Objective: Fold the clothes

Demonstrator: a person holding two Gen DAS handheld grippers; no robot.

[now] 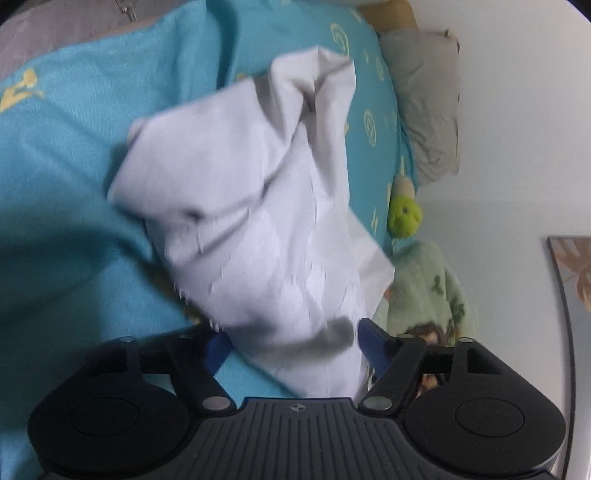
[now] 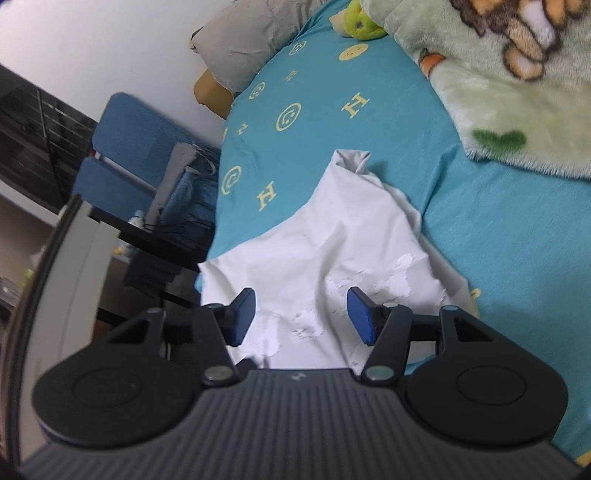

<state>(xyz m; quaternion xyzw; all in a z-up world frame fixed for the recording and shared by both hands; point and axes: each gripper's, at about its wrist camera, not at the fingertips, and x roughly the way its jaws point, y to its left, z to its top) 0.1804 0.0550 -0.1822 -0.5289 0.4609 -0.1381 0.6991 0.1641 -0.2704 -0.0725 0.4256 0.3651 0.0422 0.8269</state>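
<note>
A white garment lies crumpled on the teal bed sheet. In the left wrist view it bunches up between the blue pads of my left gripper; the jaws stand wide apart with cloth draped over them, and the cloth hides whether anything is pinched. In the right wrist view the garment spreads flat under my right gripper, whose blue pads stand wide apart just above the cloth, holding nothing.
A green fleece blanket and a green plush toy lie on the bed. A grey pillow sits by the white wall. A blue chair with clothes stands beside the bed edge.
</note>
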